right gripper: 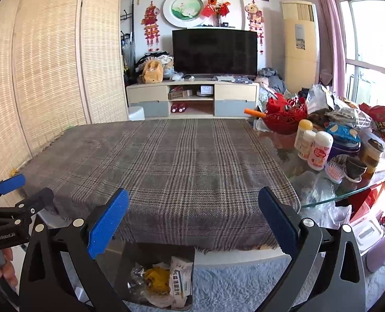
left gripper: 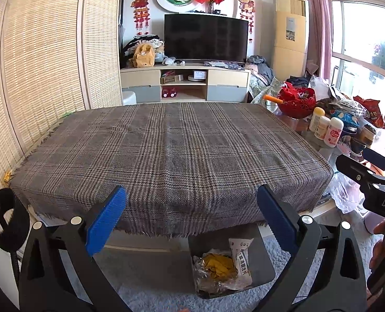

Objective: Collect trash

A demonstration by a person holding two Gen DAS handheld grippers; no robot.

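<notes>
Bright daylight pours in through the window [left gripper: 359,52] at right, blown out to glare there. Fisheye bends the edges, corners go black; focus stays sharp.

We face a plaid-covered table [left gripper: 171,156], woven folding screens [left gripper: 41,59] left, a dark television [left gripper: 205,37] on its stand [left gripper: 184,83], and sunlit windows [left gripper: 361,59] right.

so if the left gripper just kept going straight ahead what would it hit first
Most likely the plaid tablecloth: the open left gripper points at the near edge. Depth is unclear, but nothing shows between its fingers and the cloth.
</notes>
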